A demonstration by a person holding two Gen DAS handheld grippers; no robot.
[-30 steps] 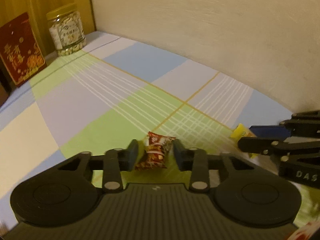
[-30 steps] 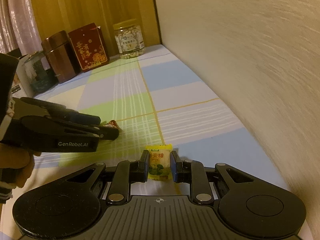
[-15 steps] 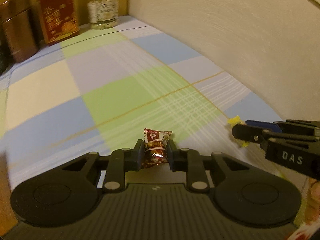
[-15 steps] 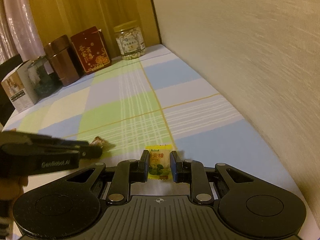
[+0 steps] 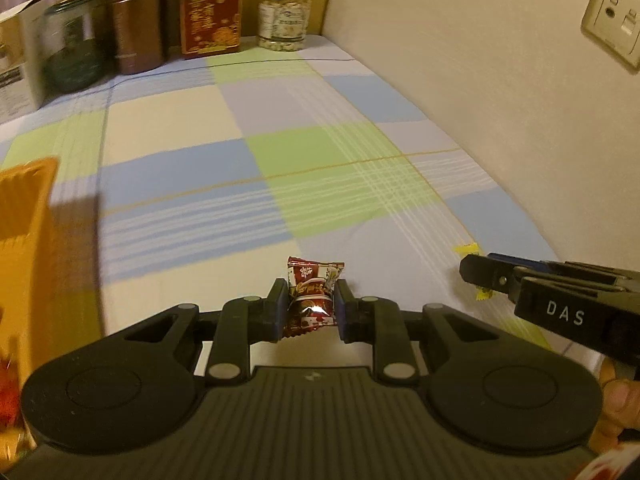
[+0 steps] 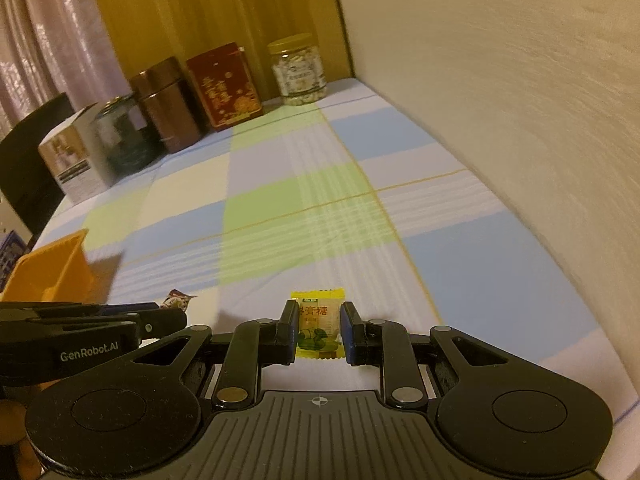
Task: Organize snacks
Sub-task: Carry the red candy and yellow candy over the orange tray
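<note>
"DAS" stands in pale letters on the side of the right gripper (image 5: 480,278), and "GenRobot.AI" on the side of the left gripper (image 6: 176,316). The yellow candy wrapper (image 6: 319,326) carries red Chinese characters ending in "糖". Print on the red candy wrapper (image 5: 312,300), the red box (image 6: 224,86) and the jar label (image 6: 300,74) is too small or blurred to read.

Black left gripper (image 5: 310,306) marked GenRobot.AI; right gripper (image 6: 320,328) marked DAS.
</note>
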